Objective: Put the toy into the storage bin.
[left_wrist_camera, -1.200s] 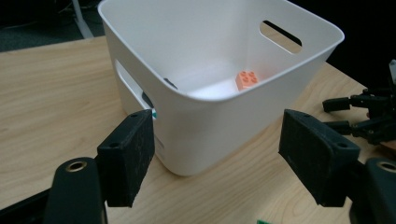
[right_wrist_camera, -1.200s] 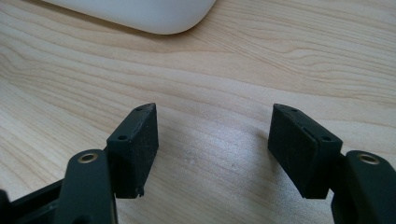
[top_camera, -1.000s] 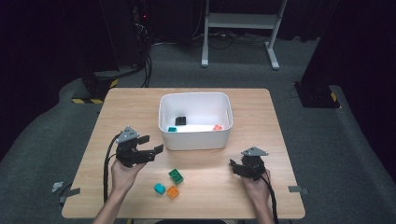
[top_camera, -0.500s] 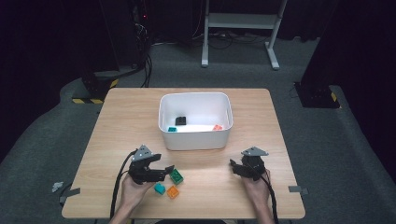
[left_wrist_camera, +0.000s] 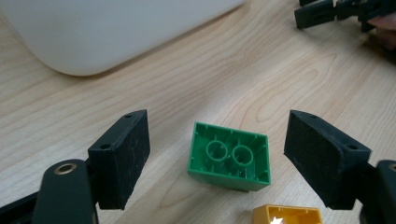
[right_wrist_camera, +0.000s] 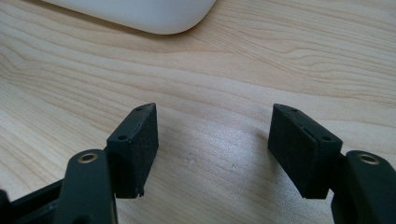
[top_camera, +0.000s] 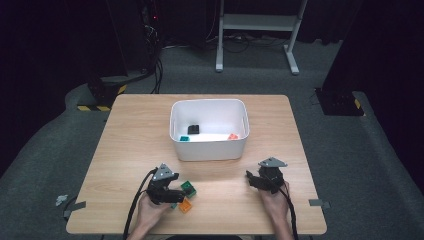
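A green brick [left_wrist_camera: 229, 156] lies upside down on the wooden table [top_camera: 130, 145], its hollow underside up. My left gripper [left_wrist_camera: 217, 119] is low over the table with its jaws on either side of that brick and clear gaps between pads and brick. Its jaws have just been opening. In the high view the left gripper [top_camera: 178, 192] points right at the green brick [top_camera: 187, 188], and an orange brick [top_camera: 185, 205] lies just in front of it. My right gripper [top_camera: 250, 179] rests open near the front right, with bare wood between its jaws [right_wrist_camera: 212, 112].
A white bin [top_camera: 208, 150] stands at mid table and holds a black piece [top_camera: 193, 129], a teal piece [top_camera: 184, 138] and an orange piece [top_camera: 232, 136]. The orange brick's corner [left_wrist_camera: 287, 215] sits right below the green one. The right gripper [left_wrist_camera: 322, 14] shows far off.
My left gripper has come down and to the right, from beside the bin's left corner to the bricks, and now straddles the green brick. The right gripper has stayed put.
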`<control>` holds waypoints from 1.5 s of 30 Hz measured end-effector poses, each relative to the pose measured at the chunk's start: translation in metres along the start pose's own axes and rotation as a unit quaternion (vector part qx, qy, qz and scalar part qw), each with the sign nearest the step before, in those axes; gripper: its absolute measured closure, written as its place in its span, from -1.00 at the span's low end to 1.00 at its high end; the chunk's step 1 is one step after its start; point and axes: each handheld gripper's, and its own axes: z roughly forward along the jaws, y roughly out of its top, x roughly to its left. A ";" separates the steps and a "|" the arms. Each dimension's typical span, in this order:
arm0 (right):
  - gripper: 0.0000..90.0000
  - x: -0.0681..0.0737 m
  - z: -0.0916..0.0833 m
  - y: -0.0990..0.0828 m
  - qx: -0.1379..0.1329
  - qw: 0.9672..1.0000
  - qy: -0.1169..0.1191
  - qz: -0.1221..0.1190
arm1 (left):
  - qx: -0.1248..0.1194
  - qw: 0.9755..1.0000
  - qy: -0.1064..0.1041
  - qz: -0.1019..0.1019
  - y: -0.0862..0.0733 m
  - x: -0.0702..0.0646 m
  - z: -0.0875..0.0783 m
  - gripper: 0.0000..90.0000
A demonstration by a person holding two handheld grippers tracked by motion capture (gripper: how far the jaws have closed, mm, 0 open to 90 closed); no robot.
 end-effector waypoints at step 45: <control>-0.27 0.000 0.000 0.000 0.001 1.000 0.000 0.001 | 0.025 0.999 0.018 0.022 -0.013 -0.009 0.019 -0.05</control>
